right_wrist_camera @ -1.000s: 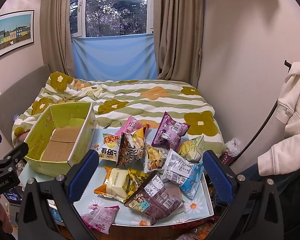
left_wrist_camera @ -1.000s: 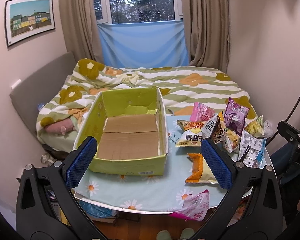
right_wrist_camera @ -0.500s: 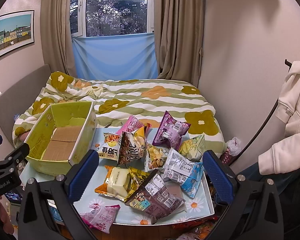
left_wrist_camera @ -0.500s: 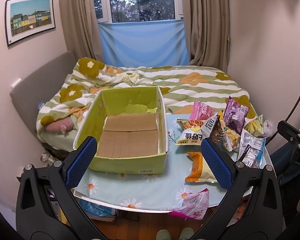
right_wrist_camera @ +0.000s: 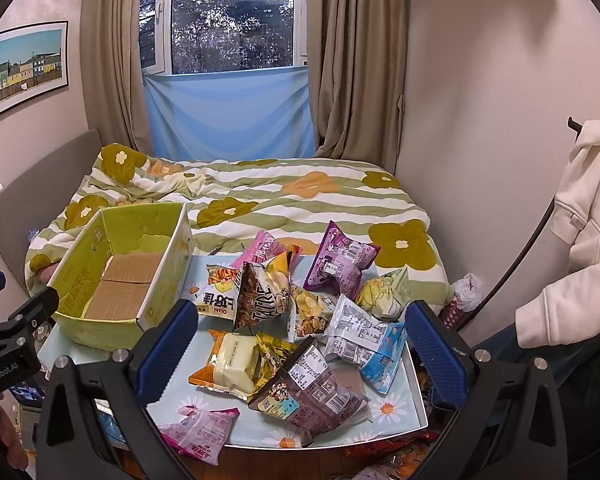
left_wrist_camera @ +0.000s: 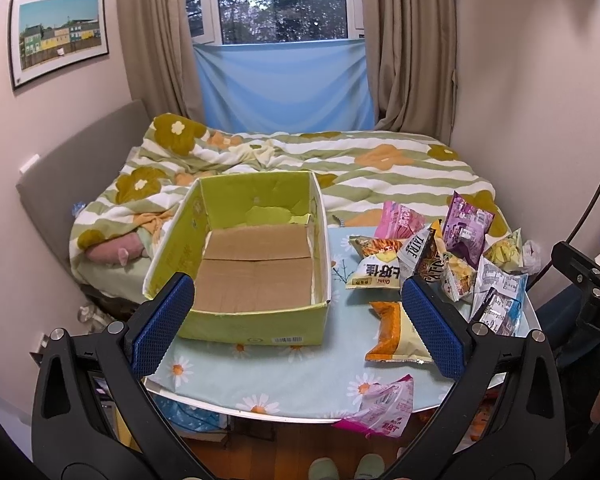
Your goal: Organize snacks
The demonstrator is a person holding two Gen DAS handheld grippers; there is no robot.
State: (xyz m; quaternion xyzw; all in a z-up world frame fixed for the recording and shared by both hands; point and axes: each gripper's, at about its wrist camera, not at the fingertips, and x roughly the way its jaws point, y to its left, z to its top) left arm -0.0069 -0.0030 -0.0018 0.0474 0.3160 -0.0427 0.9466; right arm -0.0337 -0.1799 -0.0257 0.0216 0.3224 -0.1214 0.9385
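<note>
An empty green cardboard box [left_wrist_camera: 256,264] stands on the left of the daisy-print table [left_wrist_camera: 300,380]; it also shows in the right wrist view [right_wrist_camera: 120,280]. Several snack bags lie piled to its right: a purple bag [right_wrist_camera: 342,264], a pink bag [right_wrist_camera: 266,246], an orange-yellow bag [right_wrist_camera: 240,364], a brown bag [right_wrist_camera: 308,396]. A pink bag [left_wrist_camera: 380,410] hangs over the front edge. My left gripper [left_wrist_camera: 298,326] is open, above the box's front. My right gripper [right_wrist_camera: 302,356] is open, above the snack pile. Neither holds anything.
A bed with a green flowered quilt [left_wrist_camera: 340,168] lies behind the table. A cream hoodie [right_wrist_camera: 580,220] hangs at the right wall. Slippers [left_wrist_camera: 346,468] and wooden floor show below the table's front edge. More bags lie on the floor [right_wrist_camera: 388,452].
Both grippers have edged slightly forward and down toward the table; the box and snacks sit a little lower in view. Nothing was grasped or moved.
</note>
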